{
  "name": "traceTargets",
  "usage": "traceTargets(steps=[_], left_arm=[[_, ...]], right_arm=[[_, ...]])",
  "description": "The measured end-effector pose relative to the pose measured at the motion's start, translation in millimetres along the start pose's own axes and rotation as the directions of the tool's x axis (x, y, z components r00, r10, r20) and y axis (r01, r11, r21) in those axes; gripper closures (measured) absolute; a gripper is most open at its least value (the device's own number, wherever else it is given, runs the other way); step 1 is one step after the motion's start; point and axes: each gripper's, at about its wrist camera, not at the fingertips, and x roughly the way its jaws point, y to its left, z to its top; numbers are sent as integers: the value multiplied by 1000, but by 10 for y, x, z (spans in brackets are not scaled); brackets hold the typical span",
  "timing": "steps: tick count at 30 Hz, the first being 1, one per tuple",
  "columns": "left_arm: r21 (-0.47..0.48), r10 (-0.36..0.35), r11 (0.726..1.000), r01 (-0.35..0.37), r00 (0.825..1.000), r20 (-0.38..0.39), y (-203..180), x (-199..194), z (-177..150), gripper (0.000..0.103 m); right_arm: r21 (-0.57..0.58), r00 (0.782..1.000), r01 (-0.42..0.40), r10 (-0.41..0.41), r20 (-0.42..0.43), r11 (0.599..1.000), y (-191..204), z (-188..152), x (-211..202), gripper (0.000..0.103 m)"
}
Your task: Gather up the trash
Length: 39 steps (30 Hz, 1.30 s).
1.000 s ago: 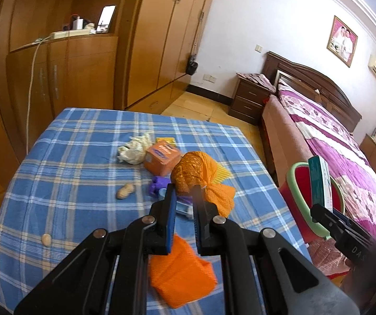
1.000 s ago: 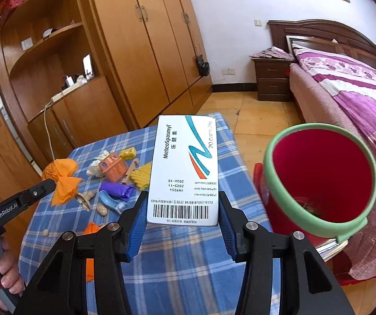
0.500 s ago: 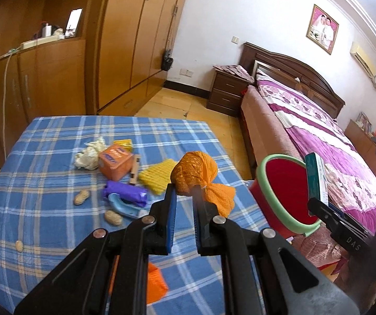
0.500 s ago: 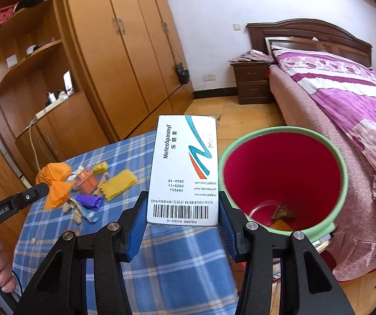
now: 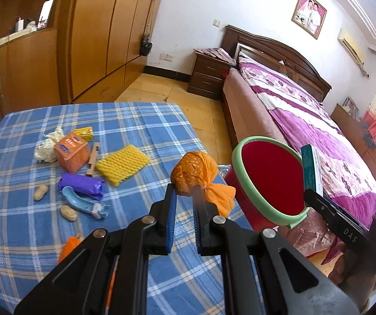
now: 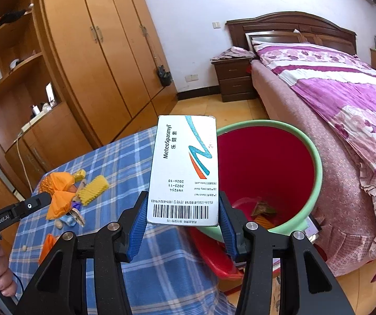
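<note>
Carrying an orange mesh bag (image 5: 197, 174) pinched in its closed fingertips, the left gripper (image 5: 184, 191) is nearing the red bin (image 5: 269, 183) beside the table. Right view: the right gripper (image 6: 182, 210) is clamping a medicine box (image 6: 184, 168) over that bin's near rim, apparently for dropping.
</note>
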Motion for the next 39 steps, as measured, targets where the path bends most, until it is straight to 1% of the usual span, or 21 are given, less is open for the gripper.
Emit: traceTargets(steps=[3,7,10,11,13,16,20,27,32,39], left_arm=[[15,7,1000,-6,1000,-17,-58,94,-10,92],[33,50,998,-48,997,-55,-55,289,-91,92],[36,88,996,-85,992,-95,8,466,-186,92],[41,111,993,-107,988,-109,35,531,-225,92],[49,145,989,-140,982,-121,82,601,-275,92],[45,158,987,-153,979,-133,124,655,-303,92],[35,127,992,-123,982,-137,112,655,-279,92],[68,64,996,-57,992,-106,-165,610,-136,92],[112,17,994,-9,997,-77,-474,658,3,92],[165,-48,985,59,996,-72,-891,847,124,92]], right_arm=[[10,1000,6,-6,-7,1000,-61,4,21,52],[21,1000,10,-10,-12,1000,-130,6,39,52],[26,1000,12,-12,-18,1000,-157,-8,46,52],[28,1000,14,-14,-20,1000,-166,-18,48,52],[31,1000,16,-15,-25,999,-188,-28,56,52],[37,999,24,-23,-28,999,-230,-34,69,52],[44,999,34,-33,-31,998,-263,-27,93,52],[55,998,56,-53,-45,997,-395,-6,185,52],[71,995,81,-76,-63,994,-551,-12,258,52],[99,992,110,-102,-78,989,-784,-39,288,51]])
